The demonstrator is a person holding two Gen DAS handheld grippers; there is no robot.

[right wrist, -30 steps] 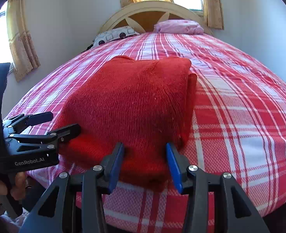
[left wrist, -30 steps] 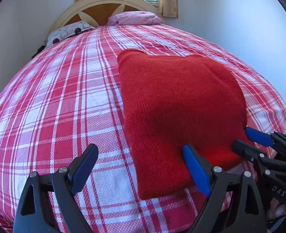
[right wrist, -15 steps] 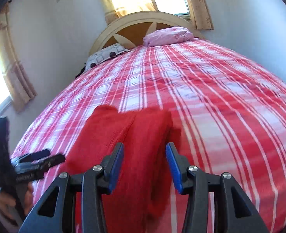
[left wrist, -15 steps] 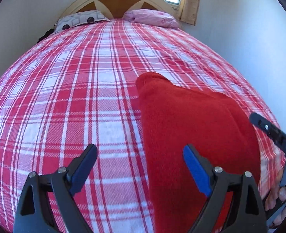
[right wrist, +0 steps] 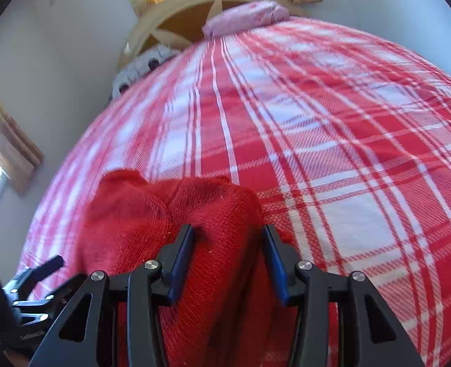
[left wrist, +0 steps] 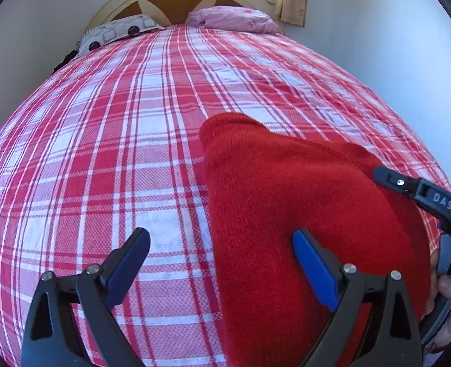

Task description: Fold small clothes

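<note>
In the left wrist view, the left gripper [left wrist: 221, 263] is being held with its jaws wide apart and nothing between them; they have just been opening further. Only its blue right finger [left wrist: 314, 270] is being overlapped with the folded red knit garment [left wrist: 302, 214], which is lying on the near right part of the plaid bedspread [left wrist: 118, 140]. At the right edge, the right gripper [left wrist: 421, 192] is being seen beside the garment, with a hand [left wrist: 449, 287] gripping its handle.

In the right wrist view, the right gripper [right wrist: 228, 257] is being held with its jaws partly apart, and they have just been opening. The red knit garment [right wrist: 170, 214] is bulging up between the blue pads [right wrist: 182, 253]; whether it is being pressed cannot be told. The left gripper [right wrist: 39, 278] is showing at the lower left.
</note>
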